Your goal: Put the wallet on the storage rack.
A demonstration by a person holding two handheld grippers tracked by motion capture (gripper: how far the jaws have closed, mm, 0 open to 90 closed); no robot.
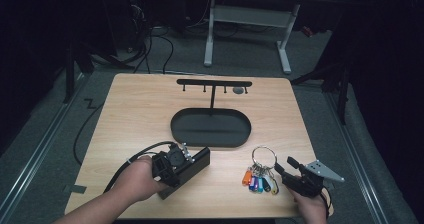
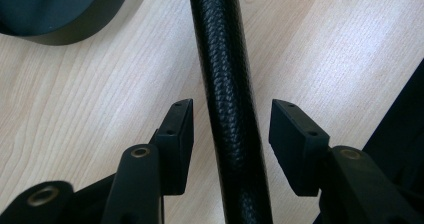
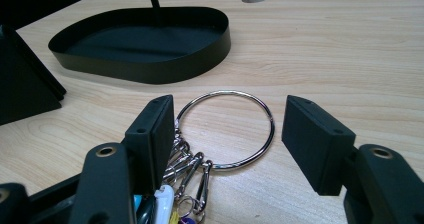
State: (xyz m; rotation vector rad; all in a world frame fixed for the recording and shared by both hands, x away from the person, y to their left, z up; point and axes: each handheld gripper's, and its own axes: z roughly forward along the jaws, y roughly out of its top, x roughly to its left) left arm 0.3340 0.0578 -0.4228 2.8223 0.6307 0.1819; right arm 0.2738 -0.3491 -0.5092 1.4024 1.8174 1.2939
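A steel key ring point(image 1: 263, 155) with several coloured tags point(image 1: 259, 181) lies on the wooden table near its front right. My right gripper point(image 1: 285, 166) is just right of it. In the right gripper view the gripper point(image 3: 230, 109) is open, and the ring point(image 3: 252, 145) lies flat between the jaws, touching neither. My left gripper point(image 1: 172, 164) is at the front centre-left, over a black box-like object point(image 1: 195, 163). In the left gripper view this gripper point(image 2: 230, 114) stands open astride a black leather-textured bar point(image 2: 225, 74), with gaps on both sides.
A black oval tray point(image 1: 210, 144) sits mid-table with a T-shaped hook stand point(image 1: 214, 83) rising from it; the tray point(image 3: 150, 71) also lies beyond the ring. A round hole point(image 1: 239, 90) marks the table's far side. White desk legs point(image 1: 209, 34) stand on the floor behind.
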